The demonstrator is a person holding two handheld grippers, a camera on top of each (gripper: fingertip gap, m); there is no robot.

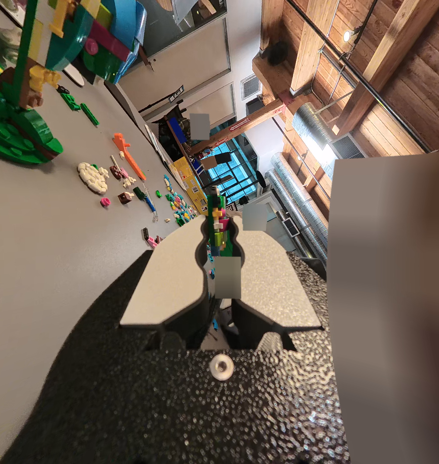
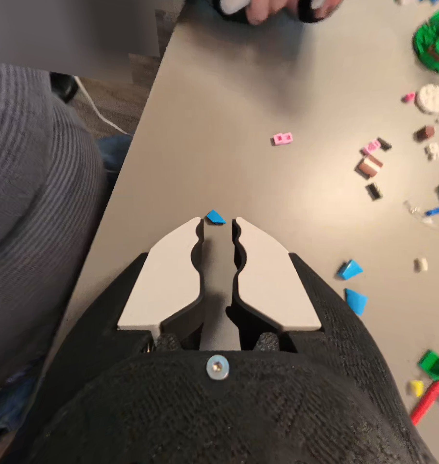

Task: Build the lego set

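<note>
Right tool [image 2: 217,221] spread, just above the surface [image 2: 238,113]; blue wedge [image 2: 215,217] lies just ahead between its tips. Left tool [image 1: 219,226] pinches a green assembly [image 1: 217,221].

Small blue wedge piece [image 2: 215,217] flat on table, just ahead of right gripper [image 2: 217,221] tips, level with the gap between spread fingers, not touching either. Two larger blue wedges [image 2: 350,269] right of that gripper, near its right finger. Pink two-stud plate [image 2: 282,138] well ahead, slightly right. Narrow green multicolour sub-assembly [image 1: 216,223] pinched upright-looking between left gripper [image 1: 218,226] fingertips, sticking out past them. Big green round-based build [image 1: 20,130] far ahead-left of left gripper, standing on table.
</note>
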